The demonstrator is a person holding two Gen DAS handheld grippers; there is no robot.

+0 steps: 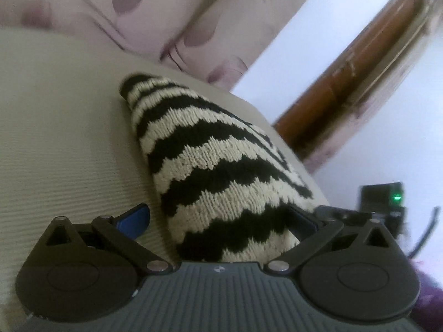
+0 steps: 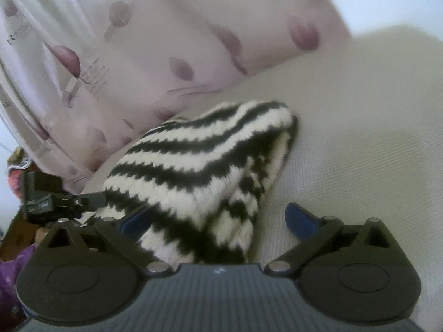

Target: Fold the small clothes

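Lying bunched on the beige ribbed bed sheet (image 1: pixel 69 152), the black-and-cream striped knitted garment (image 1: pixel 221 166) sits between both wide-open jaws; left hand-held gripper (image 1: pixel 218 218) and right hand-held gripper (image 2: pixel 218 221) grip nothing, so closing unevenly could snag one layer.

left wrist view: sits just behind the left gripper (image 1: pixel 218 218), looks forward low over the beige surface (image 1: pixel 69 138), very near the striped knit (image 1: pixel 216 160) between its fingers.
right wrist view: same low, close seat behind the right gripper (image 2: pixel 218 221), facing the flowered curtain (image 2: pixel 138 55).
shared: the knit, beige surface, curtain; each view catches the other gripper at its edge.
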